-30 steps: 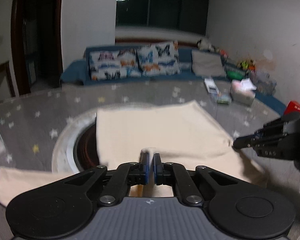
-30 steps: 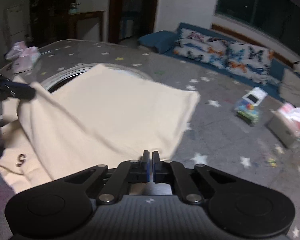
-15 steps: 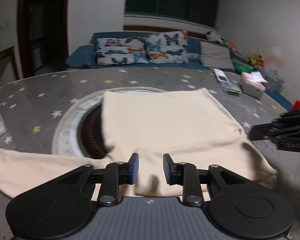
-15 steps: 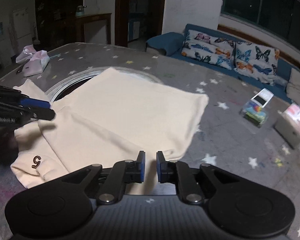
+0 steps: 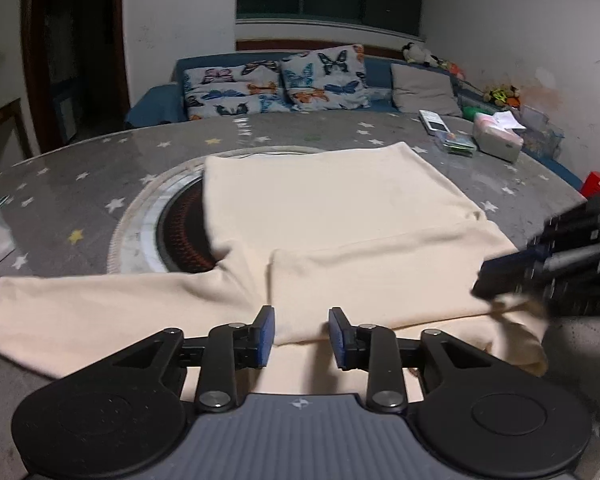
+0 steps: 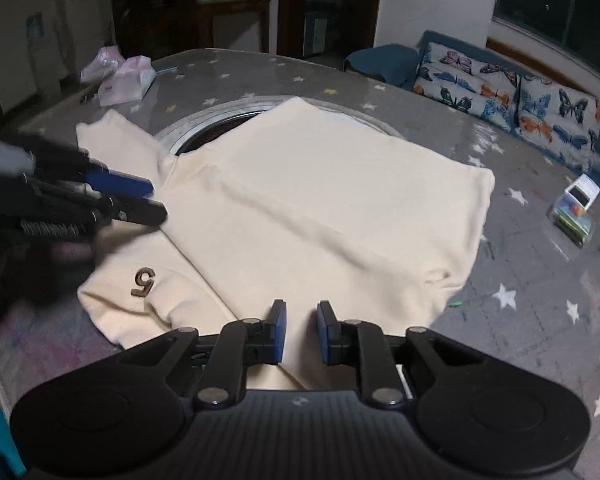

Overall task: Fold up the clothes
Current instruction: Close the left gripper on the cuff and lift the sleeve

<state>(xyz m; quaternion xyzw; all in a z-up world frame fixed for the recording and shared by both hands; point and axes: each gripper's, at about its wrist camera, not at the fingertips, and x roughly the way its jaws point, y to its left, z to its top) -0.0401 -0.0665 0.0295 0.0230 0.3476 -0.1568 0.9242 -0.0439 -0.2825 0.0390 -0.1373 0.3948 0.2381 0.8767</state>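
Note:
A cream sweatshirt (image 5: 332, 216) lies flat on the grey star-patterned table (image 5: 80, 184), one sleeve folded across its near part and the other sleeve (image 5: 80, 304) stretched out to the left. In the right wrist view the sweatshirt (image 6: 320, 200) shows a brown "5" mark (image 6: 143, 281) near its edge. My left gripper (image 5: 300, 334) is open and empty just above the garment's near edge; it also shows in the right wrist view (image 6: 156, 205). My right gripper (image 6: 301, 330) is open and empty over the near hem; it also shows blurred in the left wrist view (image 5: 488, 284).
A round inset ring (image 5: 160, 216) sits in the table, partly under the garment. A tissue box (image 5: 498, 142), a small case (image 5: 456, 145) and a phone-like device (image 5: 432, 122) lie at the far right. A tissue pack (image 6: 128, 80) lies far left. A sofa with butterfly cushions (image 5: 276, 84) stands behind.
Both grippers were shut on the garment's edge one second ago; they have opened and let the folded part drop flat onto the sweatshirt. Both have drawn back slightly.

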